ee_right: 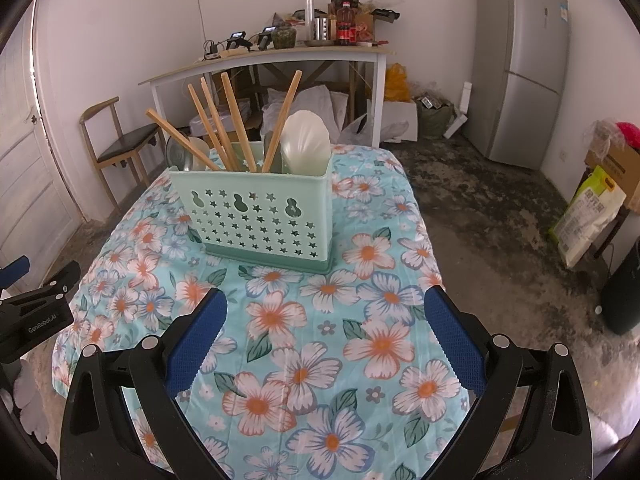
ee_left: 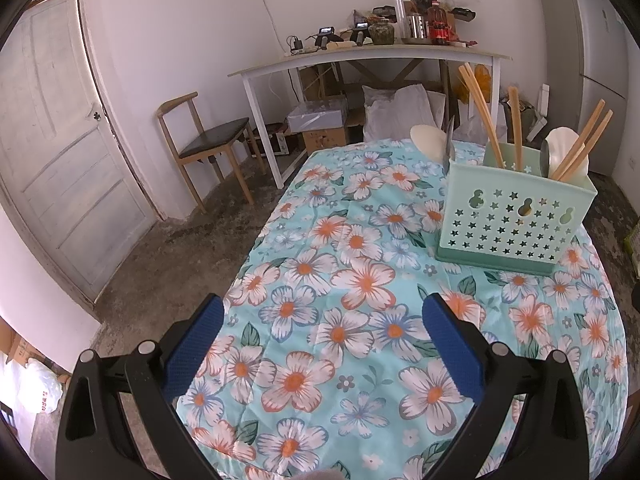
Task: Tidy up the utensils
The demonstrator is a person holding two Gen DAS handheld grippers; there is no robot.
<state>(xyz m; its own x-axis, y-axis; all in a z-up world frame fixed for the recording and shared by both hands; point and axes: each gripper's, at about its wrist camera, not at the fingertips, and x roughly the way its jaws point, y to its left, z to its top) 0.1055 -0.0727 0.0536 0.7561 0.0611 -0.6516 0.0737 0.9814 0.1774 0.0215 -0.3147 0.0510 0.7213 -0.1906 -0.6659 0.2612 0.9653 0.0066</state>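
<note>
A mint-green utensil caddy [ee_left: 512, 216] with star cut-outs stands on the floral tablecloth [ee_left: 340, 320]; it also shows in the right wrist view [ee_right: 260, 216]. It holds several wooden chopsticks [ee_right: 236, 128], white spoons [ee_right: 306, 144] and a metal utensil [ee_left: 449, 144]. My left gripper [ee_left: 324, 316] is open and empty, low over the cloth, front-left of the caddy. My right gripper [ee_right: 326, 312] is open and empty, in front of the caddy. The left gripper's body [ee_right: 36, 312] shows at the left edge of the right wrist view.
A white desk [ee_right: 264, 60] with clutter stands against the back wall, a wooden chair [ee_left: 208, 144] to its left. A door [ee_left: 52, 132] is at left. A grey fridge [ee_right: 520, 68] and bags [ee_right: 588, 212] stand at right. The table edge drops to a concrete floor.
</note>
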